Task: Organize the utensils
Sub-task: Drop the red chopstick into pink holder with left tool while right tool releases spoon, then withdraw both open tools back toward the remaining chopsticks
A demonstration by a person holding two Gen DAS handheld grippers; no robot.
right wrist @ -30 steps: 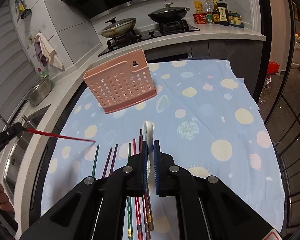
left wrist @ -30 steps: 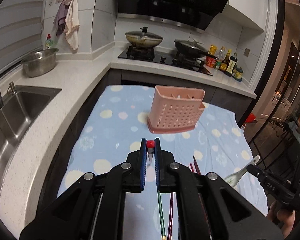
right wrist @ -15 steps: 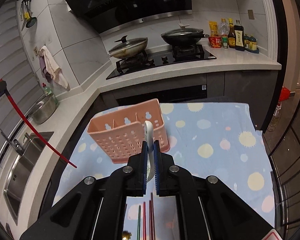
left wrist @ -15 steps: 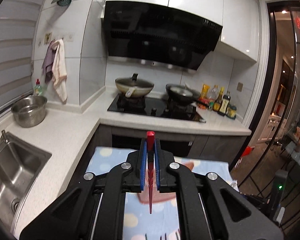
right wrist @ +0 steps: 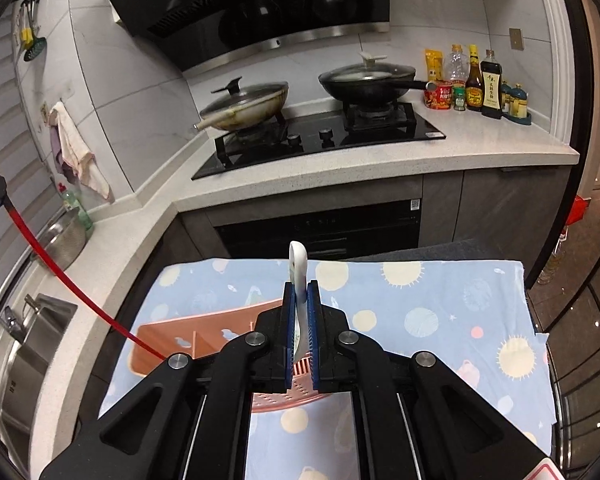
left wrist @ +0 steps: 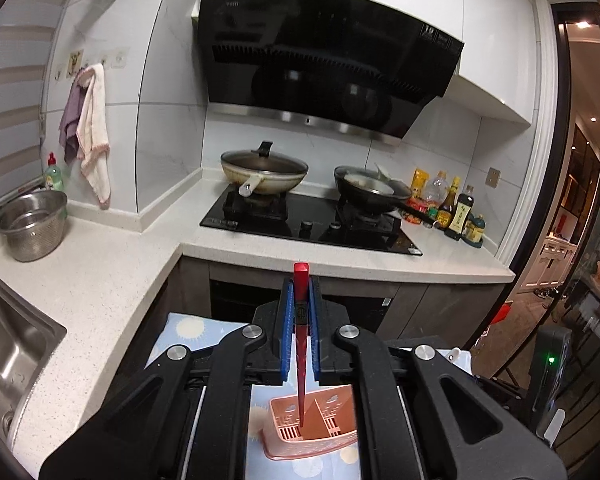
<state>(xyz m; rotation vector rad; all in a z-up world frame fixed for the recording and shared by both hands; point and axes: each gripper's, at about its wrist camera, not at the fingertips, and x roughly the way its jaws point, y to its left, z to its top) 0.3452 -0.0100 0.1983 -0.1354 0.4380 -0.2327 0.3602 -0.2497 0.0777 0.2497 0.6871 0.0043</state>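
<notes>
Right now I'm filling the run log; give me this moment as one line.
left gripper: shut on red chopstick, tip in pink holder | right gripper: shut on white spoon, above holder | nothing released

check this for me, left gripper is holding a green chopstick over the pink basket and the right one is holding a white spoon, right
Not quite: the chopstick in the left gripper is red, not green, as the left wrist view shows. The rest stands: its tip hangs over the pink basket, and the right gripper is shut on a white spoon.
</notes>
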